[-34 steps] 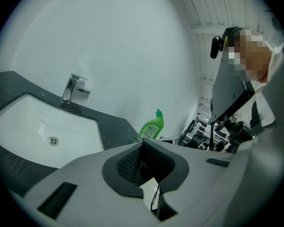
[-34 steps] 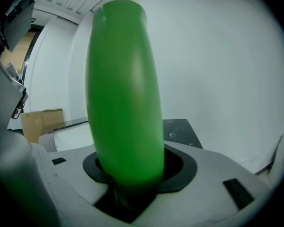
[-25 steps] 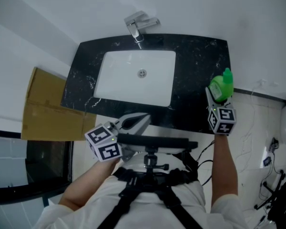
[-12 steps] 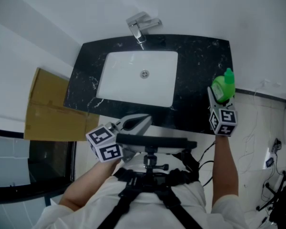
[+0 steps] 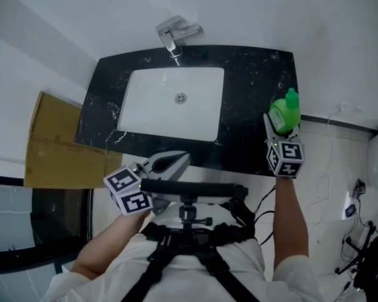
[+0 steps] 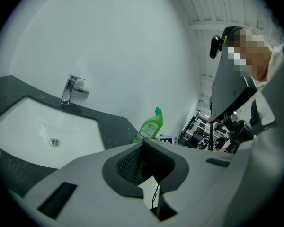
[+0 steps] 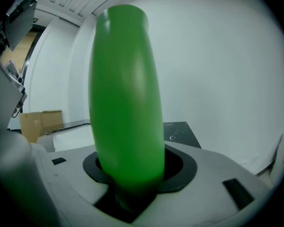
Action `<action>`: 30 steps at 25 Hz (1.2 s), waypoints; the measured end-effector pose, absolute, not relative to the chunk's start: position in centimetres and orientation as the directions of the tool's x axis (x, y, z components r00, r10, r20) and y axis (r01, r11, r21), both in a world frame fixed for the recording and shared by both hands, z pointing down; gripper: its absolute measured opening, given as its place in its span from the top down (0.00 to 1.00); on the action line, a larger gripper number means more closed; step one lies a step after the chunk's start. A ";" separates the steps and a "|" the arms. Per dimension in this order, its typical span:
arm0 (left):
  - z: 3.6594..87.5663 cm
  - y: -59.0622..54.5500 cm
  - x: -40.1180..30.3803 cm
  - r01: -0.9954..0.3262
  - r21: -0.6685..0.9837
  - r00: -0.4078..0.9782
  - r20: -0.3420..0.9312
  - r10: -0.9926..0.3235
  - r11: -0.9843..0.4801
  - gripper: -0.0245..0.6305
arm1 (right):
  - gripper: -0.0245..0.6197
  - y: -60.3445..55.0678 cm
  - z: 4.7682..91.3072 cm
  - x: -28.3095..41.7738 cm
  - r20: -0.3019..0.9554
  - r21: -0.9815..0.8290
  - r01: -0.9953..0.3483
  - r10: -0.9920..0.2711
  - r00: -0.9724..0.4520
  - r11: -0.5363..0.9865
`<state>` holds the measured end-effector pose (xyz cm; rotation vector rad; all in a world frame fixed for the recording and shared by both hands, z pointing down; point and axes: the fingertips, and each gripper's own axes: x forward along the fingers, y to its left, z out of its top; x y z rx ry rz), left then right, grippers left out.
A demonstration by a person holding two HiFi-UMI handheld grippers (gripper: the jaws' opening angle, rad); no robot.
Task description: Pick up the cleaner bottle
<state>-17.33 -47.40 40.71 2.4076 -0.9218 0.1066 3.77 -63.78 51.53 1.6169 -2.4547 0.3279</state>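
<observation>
Right hand-held gripper (image 7: 130,170): clamped on cleaner bottle (image 7: 125,93)
Left hand-held gripper (image 6: 143,148): closed, empty
Lift: raise straight, keeping it upright, clear of surface (image 5: 252,74)

Glossy green plastic cleaner bottle (image 7: 128,93)

A black harness (image 5: 186,236) crosses a seemingly white shirt (image 5: 135,260); marker cubes (image 5: 127,192) (image 5: 285,159) are black-and-white.

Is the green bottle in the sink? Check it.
No, the green bottle is at the black counter's right end, outside the sink.
</observation>
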 end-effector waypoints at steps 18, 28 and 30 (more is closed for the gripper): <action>40.6 -47.3 -17.9 -0.655 0.461 0.745 0.262 -0.613 -0.599 0.96 | 0.68 -64.2 51.2 4.4 0.278 -0.066 -0.934 -0.892 -0.355 0.351; 40.7 -46.6 -17.6 -0.618 0.488 0.773 0.238 -0.588 -0.616 0.96 | 0.65 -63.9 51.6 3.8 0.286 -0.047 -0.924 -0.881 -0.376 0.379; 40.7 -46.6 -17.6 -0.618 0.487 0.774 0.241 -0.585 -0.617 0.96 | 0.64 -63.9 51.7 3.8 0.285 -0.072 -0.925 -0.881 -0.378 0.374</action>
